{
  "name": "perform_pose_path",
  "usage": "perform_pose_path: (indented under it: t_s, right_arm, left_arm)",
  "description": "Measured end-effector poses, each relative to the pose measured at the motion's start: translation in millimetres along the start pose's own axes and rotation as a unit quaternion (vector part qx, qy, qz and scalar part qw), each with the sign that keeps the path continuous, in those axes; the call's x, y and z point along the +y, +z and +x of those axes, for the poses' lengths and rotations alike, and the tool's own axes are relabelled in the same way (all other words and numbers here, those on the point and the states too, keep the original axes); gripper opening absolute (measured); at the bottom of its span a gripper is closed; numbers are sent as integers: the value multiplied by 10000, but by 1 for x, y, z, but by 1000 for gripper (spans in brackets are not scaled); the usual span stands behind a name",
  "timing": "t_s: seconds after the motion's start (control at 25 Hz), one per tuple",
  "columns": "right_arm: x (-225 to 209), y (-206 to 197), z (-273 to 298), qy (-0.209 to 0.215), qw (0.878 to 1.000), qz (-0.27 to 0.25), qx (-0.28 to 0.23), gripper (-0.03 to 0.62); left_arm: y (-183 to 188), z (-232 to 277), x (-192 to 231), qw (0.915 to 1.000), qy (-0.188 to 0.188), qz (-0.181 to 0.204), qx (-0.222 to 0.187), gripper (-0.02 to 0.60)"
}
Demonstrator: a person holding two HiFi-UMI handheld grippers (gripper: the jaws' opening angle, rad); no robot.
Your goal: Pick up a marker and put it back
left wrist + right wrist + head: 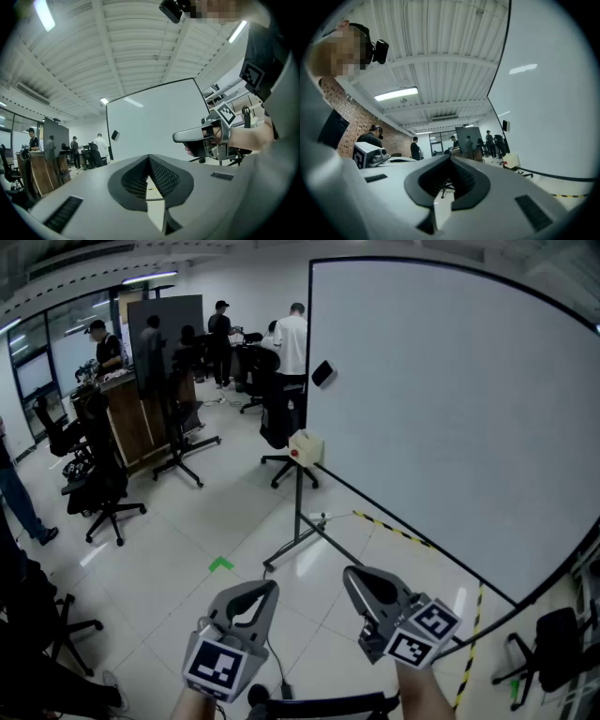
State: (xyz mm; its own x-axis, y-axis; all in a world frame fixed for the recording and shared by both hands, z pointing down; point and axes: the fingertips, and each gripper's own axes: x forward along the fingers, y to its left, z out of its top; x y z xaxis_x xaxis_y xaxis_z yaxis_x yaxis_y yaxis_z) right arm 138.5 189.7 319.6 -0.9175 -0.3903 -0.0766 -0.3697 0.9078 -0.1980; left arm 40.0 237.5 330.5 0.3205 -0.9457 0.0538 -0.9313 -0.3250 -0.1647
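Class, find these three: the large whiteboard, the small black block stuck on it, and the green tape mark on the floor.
Large white whiteboard [450, 427], head view, middle of its bare face.
Small black block [322, 373], head view, its centre.
Green tape mark [221, 564], head view, its centre.

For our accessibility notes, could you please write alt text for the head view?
The left gripper and right gripper are held out low in the frame, jaws together and empty, before a large blank whiteboard at the right. A small black object sits on the board's upper left; people and office chairs fill the room behind.
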Motion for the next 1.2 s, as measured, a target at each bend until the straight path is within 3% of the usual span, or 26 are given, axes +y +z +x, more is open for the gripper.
perform_pose_path:
  t_s: [0.16,0.36,0.68,0.92,1.2]
  right_arm:
    - [27,-16,66,176,9996,-128,156,14]
    - [31,-26,127,-72,9990,-337,268,14]
    - [16,-34,173,-336,9969,-533,477,14]
    - [-22,-38,205,-368,9962,-550,566,14]
    - [-121,-36,240,-369,9962,-484,628,14]
  left_arm:
    - [-18,-15,69,9998,-11,-202,46,0]
    - [-29,-7,146,9996,-117,-260,-32,0]
    - [-34,10,189,9986,-457,-226,-115,0]
    - [-41,40,230,9994,-233,-273,-4,0]
    - [-44,123,263,9995,-138,-105,268,0]
